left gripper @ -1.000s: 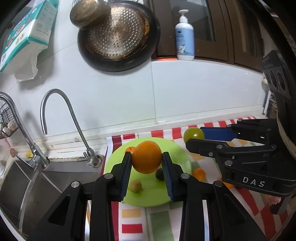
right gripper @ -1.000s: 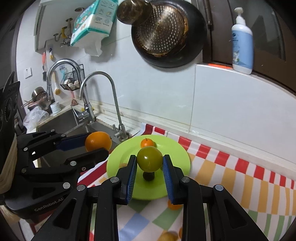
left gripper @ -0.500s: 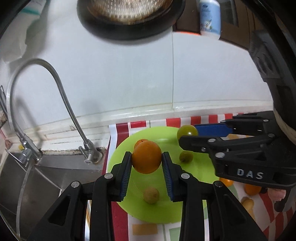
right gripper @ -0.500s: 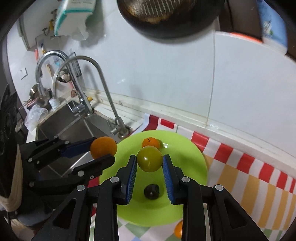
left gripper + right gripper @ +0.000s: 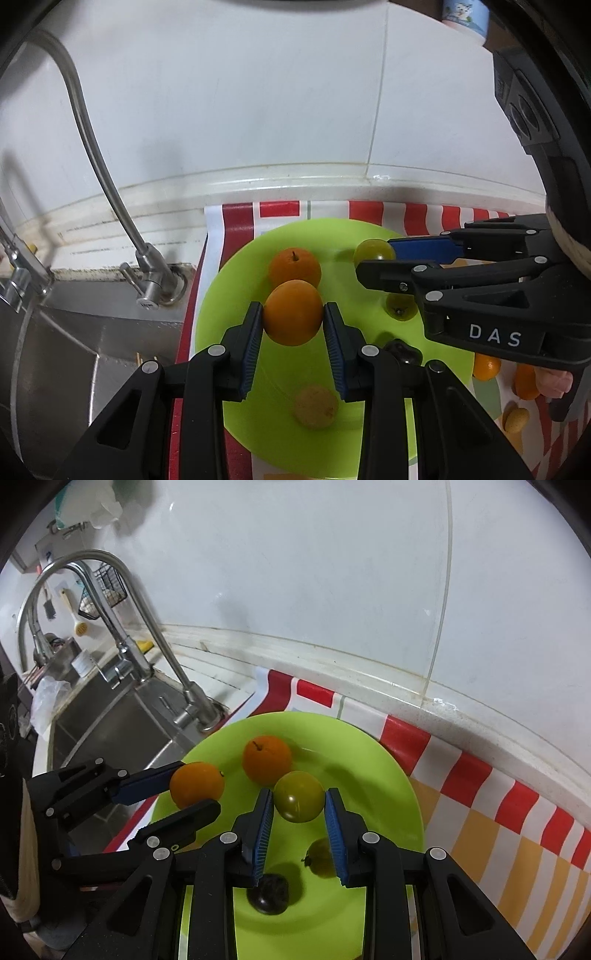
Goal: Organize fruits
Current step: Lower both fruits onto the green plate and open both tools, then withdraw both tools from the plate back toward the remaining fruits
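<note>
Two grippers pinch fruit: left gripper (image 5: 293,322) an orange (image 5: 293,316), "DAS"-marked right gripper (image 5: 299,802) a green fruit (image 5: 298,796).

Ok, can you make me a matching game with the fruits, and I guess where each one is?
Things:
1. orange
2. green fruit
3. dark fruit
4. stemmed orange fruit

Places:
A. lying on the green plate, at its near side
B. held in the right gripper
C. held in the left gripper
D. lying at the plate's far side

Pairs: 1-C, 2-B, 3-A, 4-D
</note>
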Motion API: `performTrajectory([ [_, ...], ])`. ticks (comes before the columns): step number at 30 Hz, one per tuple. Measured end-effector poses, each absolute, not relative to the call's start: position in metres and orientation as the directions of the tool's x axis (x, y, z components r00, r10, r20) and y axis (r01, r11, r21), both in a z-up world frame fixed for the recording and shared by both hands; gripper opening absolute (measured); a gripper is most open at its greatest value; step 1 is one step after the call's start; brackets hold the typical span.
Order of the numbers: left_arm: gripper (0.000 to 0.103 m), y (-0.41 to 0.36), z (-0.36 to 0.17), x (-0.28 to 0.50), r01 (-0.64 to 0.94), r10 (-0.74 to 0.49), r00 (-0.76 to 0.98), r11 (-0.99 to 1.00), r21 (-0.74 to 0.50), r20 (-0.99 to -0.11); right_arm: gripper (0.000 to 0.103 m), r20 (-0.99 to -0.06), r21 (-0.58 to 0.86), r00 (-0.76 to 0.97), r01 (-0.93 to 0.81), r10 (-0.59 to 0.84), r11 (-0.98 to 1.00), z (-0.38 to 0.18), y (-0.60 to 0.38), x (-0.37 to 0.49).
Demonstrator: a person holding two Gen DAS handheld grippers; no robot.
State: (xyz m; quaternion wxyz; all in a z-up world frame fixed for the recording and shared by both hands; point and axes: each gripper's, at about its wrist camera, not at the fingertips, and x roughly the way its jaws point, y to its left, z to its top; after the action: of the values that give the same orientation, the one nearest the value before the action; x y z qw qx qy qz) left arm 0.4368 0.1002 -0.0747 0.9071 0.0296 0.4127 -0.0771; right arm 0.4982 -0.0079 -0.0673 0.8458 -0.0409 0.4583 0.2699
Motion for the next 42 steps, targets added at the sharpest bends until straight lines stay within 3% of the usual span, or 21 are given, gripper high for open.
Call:
performTrajectory([
  [2, 0.034, 0.099, -0.075, 0.436, 0.176, -0.122, 0.645, 0.984, -0.009, -0.754, 0.03, -0.802, 0.185, 0.425, -0.493, 0.421, 0.85, -0.07, -0.007, 0.5],
  [5, 0.044, 0.098, -0.071, 0.432, 0.17, -0.101, 0.66, 0.985, 0.018, -0.745, 0.03, -0.805, 0.173, 0.426, -0.498, 0.414, 0.85, -0.072, -0.005, 0.499],
  [12, 0.045, 0.099, -0.05, 0.416, 0.141, -0.067, 0.683, 0.989, 0.042, -0.728, 0.031, -0.795, 0.177, 0.439, -0.491, 0.418, 0.853, -0.064, -0.013, 0.487],
  [15, 0.047, 0.095, -0.038, 0.404, 0.128, -0.039, 0.697, 0.989, 0.071, -0.716, 0.041, -0.78, 0.164, 0.466, -0.493, 0.419, 0.854, -0.054, -0.02, 0.473],
  [20, 0.053, 0.091, -0.02, 0.375, 0.13, -0.06, 0.724, 0.99, 0.051, -0.688, 0.042, -0.741, 0.133, 0.531, -0.485, 0.412, 0.864, -0.03, -0.035, 0.443],
  [22, 0.053, 0.089, -0.015, 0.362, 0.133, -0.068, 0.735, 0.99, 0.044, -0.675, 0.052, -0.721, 0.123, 0.563, -0.47, 0.404, 0.874, -0.02, -0.043, 0.429],
  [25, 0.054, 0.08, -0.005, 0.34, 0.14, -0.074, 0.754, 0.989, 0.049, -0.653, 0.052, -0.693, 0.114, 0.599, -0.457, 0.4, 0.882, -0.007, -0.055, 0.408],
  [33, 0.074, 0.061, 0.018, 0.298, 0.146, -0.086, 0.804, 0.988, 0.055, -0.589, 0.057, -0.631, 0.098, 0.682, -0.403, 0.37, 0.91, 0.019, -0.087, 0.357],
  [36, 0.076, 0.051, 0.023, 0.284, 0.165, -0.096, 0.818, 0.984, 0.07, -0.568, 0.066, -0.609, 0.088, 0.715, -0.369, 0.343, 0.925, 0.025, -0.099, 0.341],
  [42, 0.083, 0.033, 0.025, 0.263, 0.188, -0.105, 0.832, 0.977, 0.098, -0.545, 0.067, -0.613, 0.07, 0.736, -0.312, 0.287, 0.948, 0.023, -0.125, 0.312],
])
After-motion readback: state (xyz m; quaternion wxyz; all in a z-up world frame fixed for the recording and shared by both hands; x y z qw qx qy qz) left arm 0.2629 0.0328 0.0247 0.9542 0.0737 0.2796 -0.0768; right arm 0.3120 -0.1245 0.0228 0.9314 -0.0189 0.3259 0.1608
